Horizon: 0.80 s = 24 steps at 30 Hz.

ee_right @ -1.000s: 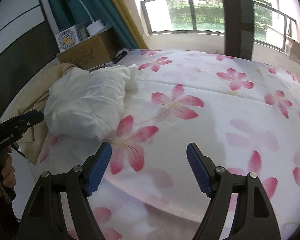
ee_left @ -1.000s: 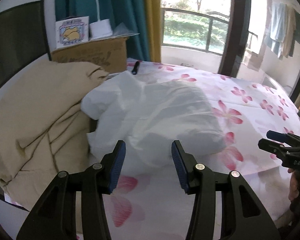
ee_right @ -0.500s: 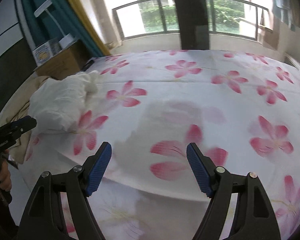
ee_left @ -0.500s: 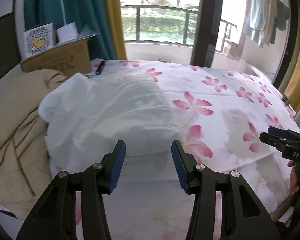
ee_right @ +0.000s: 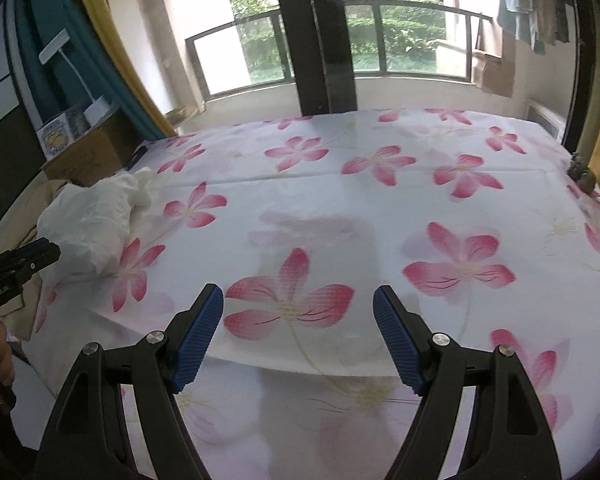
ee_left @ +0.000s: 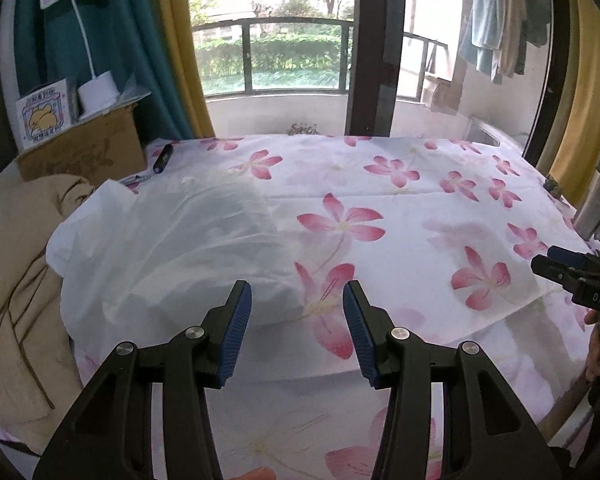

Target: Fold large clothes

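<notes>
- At left centre of the left wrist view, a crumpled white garment (ee_left: pixel 172 256) lies on the flowered bed sheet (ee_left: pixel 400 216), beside a beige cloth (ee_left: pixel 16 272).
- The left gripper (ee_left: pixel 297 328) hovers near it, jaws released, empty.
- Only the right wrist view shows the right gripper (ee_right: pixel 298 336) with jaws spread wide over bare sheet, the garment (ee_right: pixel 88 220) well apart at left.
- Only the left view clearly shows a dark, perhaps pen-like object (ee_left: pixel 163 157).
</notes>
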{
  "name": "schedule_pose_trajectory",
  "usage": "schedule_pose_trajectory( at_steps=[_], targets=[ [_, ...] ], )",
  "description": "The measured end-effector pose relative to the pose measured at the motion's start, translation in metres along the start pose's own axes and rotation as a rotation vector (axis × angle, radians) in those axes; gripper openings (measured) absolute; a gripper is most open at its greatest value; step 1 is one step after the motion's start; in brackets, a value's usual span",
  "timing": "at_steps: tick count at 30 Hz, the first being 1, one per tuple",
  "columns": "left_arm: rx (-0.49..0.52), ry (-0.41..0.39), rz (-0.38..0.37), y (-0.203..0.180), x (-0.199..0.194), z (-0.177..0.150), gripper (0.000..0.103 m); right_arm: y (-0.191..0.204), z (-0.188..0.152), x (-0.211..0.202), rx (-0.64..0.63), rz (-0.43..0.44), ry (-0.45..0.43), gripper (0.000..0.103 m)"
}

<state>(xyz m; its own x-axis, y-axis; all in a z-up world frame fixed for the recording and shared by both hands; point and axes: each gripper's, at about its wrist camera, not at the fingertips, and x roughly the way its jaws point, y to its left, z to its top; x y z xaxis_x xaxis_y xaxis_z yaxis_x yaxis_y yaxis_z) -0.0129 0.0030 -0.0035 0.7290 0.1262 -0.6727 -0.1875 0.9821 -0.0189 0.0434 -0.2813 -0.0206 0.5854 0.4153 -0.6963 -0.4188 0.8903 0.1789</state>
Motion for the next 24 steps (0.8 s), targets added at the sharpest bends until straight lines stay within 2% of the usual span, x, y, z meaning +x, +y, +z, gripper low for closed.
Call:
schedule_pose_trajectory(
  at_steps=[8, 24],
  targets=[
    [0.018, -0.066, 0.0, -0.012, -0.011, 0.019, 0.051, -0.002, 0.011, -0.025, -0.017, -0.037, -0.059, 0.077],
    [0.02, -0.209, 0.013, -0.016, -0.043, 0.059, 0.051, 0.015, 0.046, -0.057, -0.083, -0.053, -0.165, 0.078]
  ],
)
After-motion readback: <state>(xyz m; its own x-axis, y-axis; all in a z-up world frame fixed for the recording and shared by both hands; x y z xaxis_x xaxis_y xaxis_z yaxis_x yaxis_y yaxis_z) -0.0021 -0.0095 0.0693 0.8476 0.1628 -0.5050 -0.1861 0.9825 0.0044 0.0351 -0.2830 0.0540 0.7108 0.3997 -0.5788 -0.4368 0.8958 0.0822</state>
